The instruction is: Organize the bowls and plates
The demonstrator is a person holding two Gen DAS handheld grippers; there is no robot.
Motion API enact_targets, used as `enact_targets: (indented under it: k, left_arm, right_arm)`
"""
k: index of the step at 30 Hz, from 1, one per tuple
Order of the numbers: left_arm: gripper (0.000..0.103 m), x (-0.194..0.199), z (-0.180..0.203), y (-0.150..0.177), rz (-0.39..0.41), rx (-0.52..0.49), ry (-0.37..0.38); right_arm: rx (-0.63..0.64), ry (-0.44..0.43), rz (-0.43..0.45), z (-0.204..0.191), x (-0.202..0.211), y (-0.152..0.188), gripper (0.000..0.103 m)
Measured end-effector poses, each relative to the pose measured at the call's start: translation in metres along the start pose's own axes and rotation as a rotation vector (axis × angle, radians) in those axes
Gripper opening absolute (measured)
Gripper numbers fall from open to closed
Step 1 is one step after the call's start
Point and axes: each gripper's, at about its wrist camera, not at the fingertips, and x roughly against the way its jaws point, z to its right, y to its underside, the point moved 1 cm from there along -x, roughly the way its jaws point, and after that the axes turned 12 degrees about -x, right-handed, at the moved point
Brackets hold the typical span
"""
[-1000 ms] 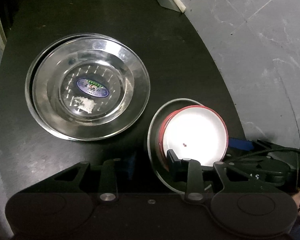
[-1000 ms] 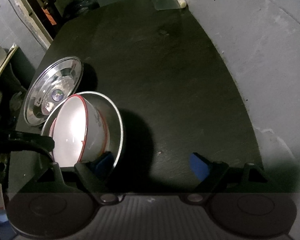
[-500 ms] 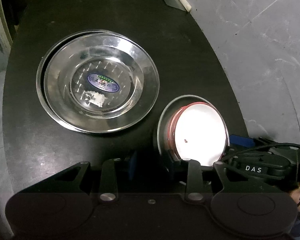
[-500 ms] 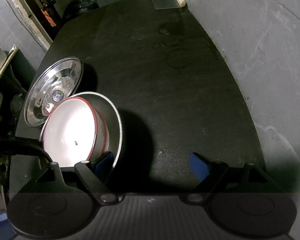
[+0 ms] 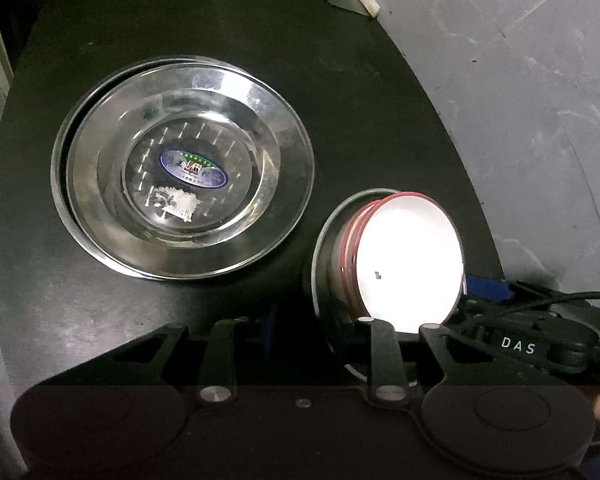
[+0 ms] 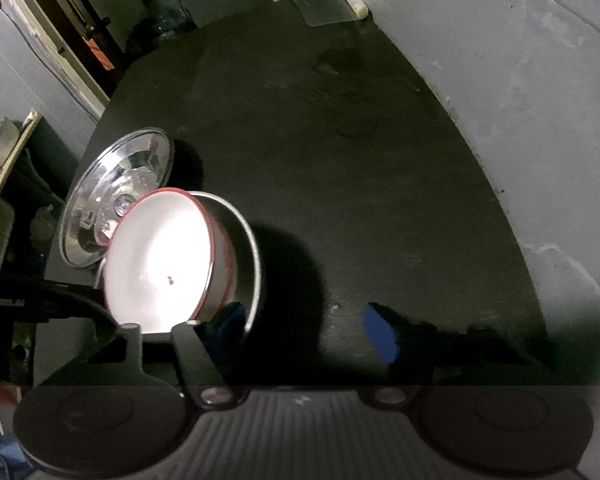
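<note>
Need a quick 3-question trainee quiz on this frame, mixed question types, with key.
1. True or false: the white bowl with the red rim sits inside a steel bowl.
2. What lies at the centre of the large round steel plates on the black table? A) a spoon B) an oval blue sticker C) a cup
3. Fill in: the right tongs are ____, their blue-padded fingers set wide apart.

Key: 1 true; 2 B; 3 open. The left tongs also stand open, holding nothing.
</note>
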Motion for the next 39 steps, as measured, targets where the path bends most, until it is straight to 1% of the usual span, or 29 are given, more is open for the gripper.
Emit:
enact_targets:
  k: [2,3,5,9,11,12,20,21,23,25,31,39]
  left_arm:
    - [0.028,-0.003,-0.002,0.001,0.002,0.009,0.012]
    - [0.028,-0.004,-0.002,0.001,0.001,0.011,0.016]
    - [0.028,-0.006,-0.003,0.002,0.002,0.015,0.023]
    - [0.028,-0.008,-0.005,0.003,0.005,0.030,0.036]
    - [0.028,-0.008,-0.005,0.003,0.007,0.031,0.037]
    - [0.029,-0.008,-0.006,0.003,0.009,0.034,0.037]
    - [0.028,-0.010,-0.009,0.007,0.012,0.061,0.045]
    - [0.027,-0.011,-0.009,0.007,0.013,0.062,0.047]
    - [0.019,-0.011,-0.008,0.008,0.018,0.062,0.059]
    - [0.015,-0.012,-0.006,0.007,0.023,0.053,0.064]
    - [0.015,-0.010,-0.007,0.009,0.036,0.052,0.065]
    - [0.013,-0.007,-0.002,0.011,0.039,0.035,0.044]
  right_arm:
    - [-0.004,-0.019,-0.006,-0.002,0.000,0.000,0.055]
    - [-0.005,-0.028,-0.008,-0.003,0.000,0.000,0.052]
    - [-0.010,-0.039,-0.008,-0.006,0.000,0.002,0.041]
    - [-0.020,-0.060,-0.005,-0.011,0.000,0.004,0.029]
    - [-0.031,-0.079,-0.012,-0.013,-0.001,0.005,0.020]
    - [-0.033,-0.082,-0.011,-0.014,-0.001,0.006,0.018]
    - [-0.084,-0.086,-0.015,-0.013,-0.002,0.007,0.019]
    - [-0.090,-0.088,-0.016,-0.013,-0.002,0.007,0.019]
    - [-0.101,-0.094,-0.016,-0.011,-0.003,0.008,0.019]
    - [-0.116,-0.107,-0.025,-0.009,-0.004,0.008,0.020]
    - [-0.159,-0.146,-0.029,-0.003,-0.008,0.010,0.019]
    - [-0.156,-0.128,-0.018,-0.008,-0.005,0.016,0.018]
